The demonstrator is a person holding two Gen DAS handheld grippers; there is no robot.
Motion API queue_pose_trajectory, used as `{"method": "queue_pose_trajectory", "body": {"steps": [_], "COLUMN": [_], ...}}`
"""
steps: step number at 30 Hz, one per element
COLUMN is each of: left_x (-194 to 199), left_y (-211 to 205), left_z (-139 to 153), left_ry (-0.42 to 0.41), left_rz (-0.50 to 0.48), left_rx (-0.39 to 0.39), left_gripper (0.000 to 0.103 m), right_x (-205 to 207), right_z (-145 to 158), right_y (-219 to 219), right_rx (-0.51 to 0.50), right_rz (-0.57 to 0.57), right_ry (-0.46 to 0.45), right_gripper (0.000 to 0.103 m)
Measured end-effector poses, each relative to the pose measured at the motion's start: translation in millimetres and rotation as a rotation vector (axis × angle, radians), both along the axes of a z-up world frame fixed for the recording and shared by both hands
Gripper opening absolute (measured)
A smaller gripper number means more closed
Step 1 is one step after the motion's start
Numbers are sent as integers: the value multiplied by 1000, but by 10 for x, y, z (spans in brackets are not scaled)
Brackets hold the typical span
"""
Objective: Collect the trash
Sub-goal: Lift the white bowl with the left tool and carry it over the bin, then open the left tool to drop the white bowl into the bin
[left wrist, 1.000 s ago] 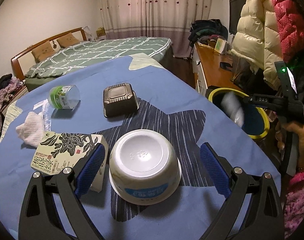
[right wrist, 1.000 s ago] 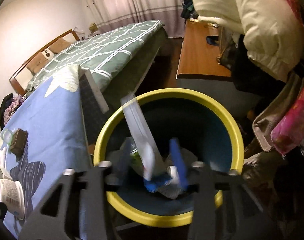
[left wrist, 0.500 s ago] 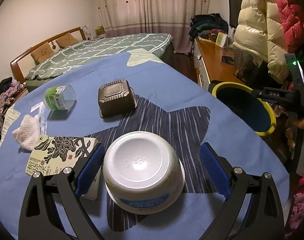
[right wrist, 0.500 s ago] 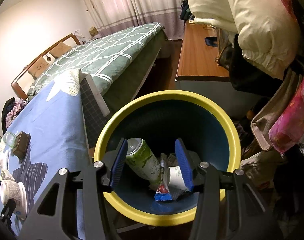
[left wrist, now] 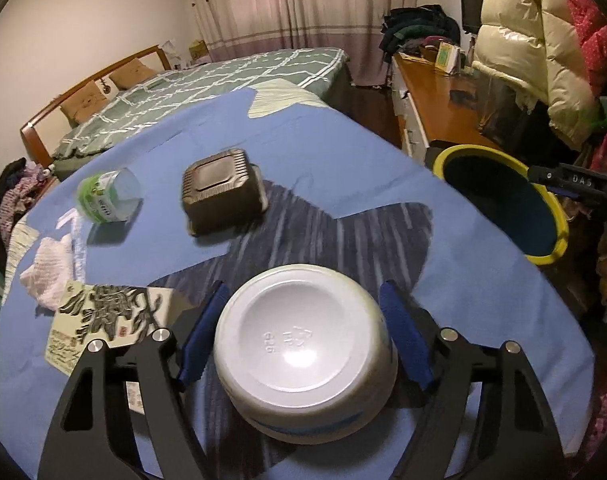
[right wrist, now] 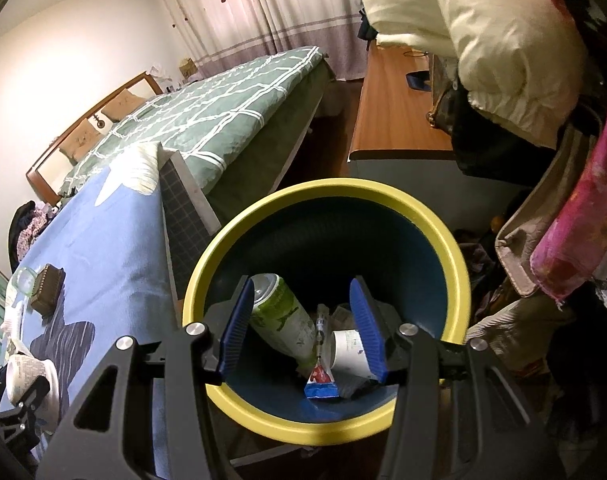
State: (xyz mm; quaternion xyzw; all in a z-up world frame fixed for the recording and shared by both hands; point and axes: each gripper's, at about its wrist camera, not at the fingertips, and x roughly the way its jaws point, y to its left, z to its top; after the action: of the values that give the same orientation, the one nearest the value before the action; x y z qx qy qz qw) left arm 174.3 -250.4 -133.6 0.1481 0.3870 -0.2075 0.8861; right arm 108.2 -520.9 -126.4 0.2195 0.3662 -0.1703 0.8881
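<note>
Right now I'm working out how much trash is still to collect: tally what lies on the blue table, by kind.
White bowl, upside down: 1
Dark square container, upside down: 1
Clear green-labelled cup, on its side: 1
White tissue: 1
Printed box: 1
Clear wrapper: 1
Total: 6

My left wrist camera looked steeply down along my left claw (left wrist: 303, 332), close over the blue tablecloth (left wrist: 343, 168), facing the bed (left wrist: 223, 76) and curtains. My right wrist camera hung close above the yellow-rimmed bin (right wrist: 461, 264), tilted down into it. Both views shared the bin (left wrist: 559, 224), the cloth (right wrist: 103, 248), the bed (right wrist: 207, 120) and the wooden desk (left wrist: 443, 108).
</note>
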Motion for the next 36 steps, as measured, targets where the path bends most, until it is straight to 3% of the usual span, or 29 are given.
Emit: {"method": "queue_pose_trajectory", "body": {"steps": [10,23,36], "left_x": [-13,63,301], "left_y": [-378,-1499,-2501], "left_z": [150,545,308], "left_ry": [-9,-11,75], "left_rz": [-78,-269,-346], "left_rx": [-19,-88,-96], "left_gripper": [76,76,78], "right_x": [-237,-558,-788], "right_z": [9,19,30], "right_y": [-147,-360,-420], "right_rx": [6,-5,-35], "right_rz": [-18,-56,-78], "right_ry": [-20,-14,-2], "right_gripper": [48,48,52]}}
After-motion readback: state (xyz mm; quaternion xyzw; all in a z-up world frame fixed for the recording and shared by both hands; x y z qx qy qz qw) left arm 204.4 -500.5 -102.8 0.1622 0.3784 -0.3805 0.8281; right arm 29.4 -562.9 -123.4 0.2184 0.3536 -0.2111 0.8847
